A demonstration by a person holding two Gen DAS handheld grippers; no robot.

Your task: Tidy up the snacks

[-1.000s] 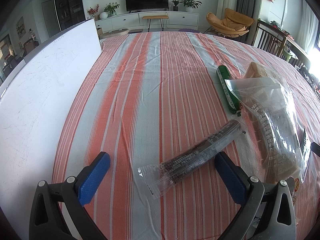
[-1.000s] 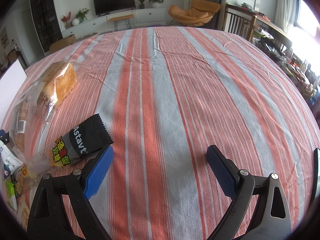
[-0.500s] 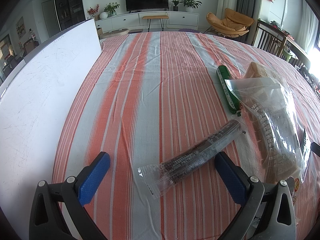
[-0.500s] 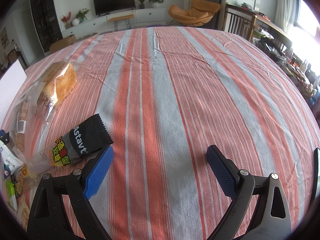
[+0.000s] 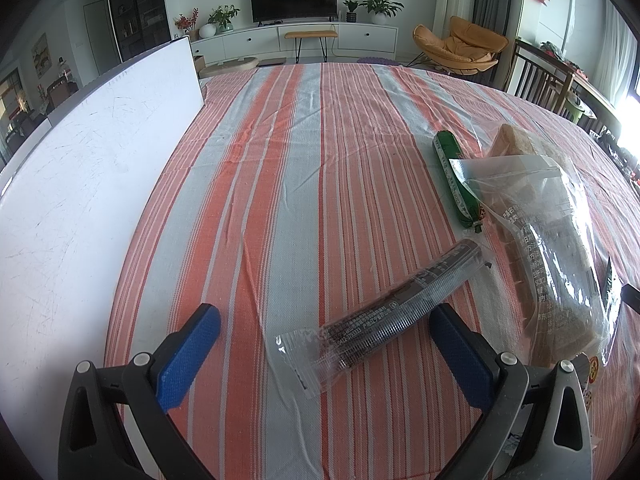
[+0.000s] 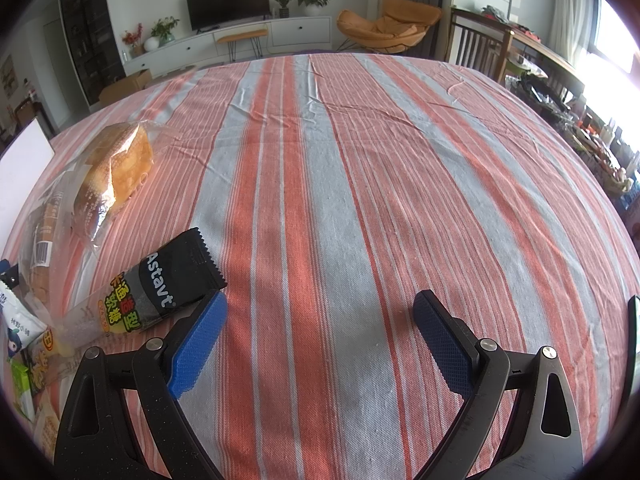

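A long dark snack stick in a clear wrapper (image 5: 384,308) lies slantwise on the striped cloth, its near end between the fingers of my open left gripper (image 5: 324,320). Beyond it lie a green sausage stick (image 5: 456,180) and a clear bag of bread slices (image 5: 548,240). In the right wrist view a black and yellow packet (image 6: 148,292) lies just left of my open right gripper (image 6: 320,312), its corner close to the left finger. A wrapped bread loaf (image 6: 116,168) lies further back left. Small packets (image 6: 20,340) crowd the left edge.
A large white board (image 5: 80,184) lies flat along the left of the table. The striped tablecloth (image 6: 360,160) spreads wide to the right. Dark wooden chairs (image 6: 480,48) and cluttered shelves stand past the right edge; a TV cabinet lies behind.
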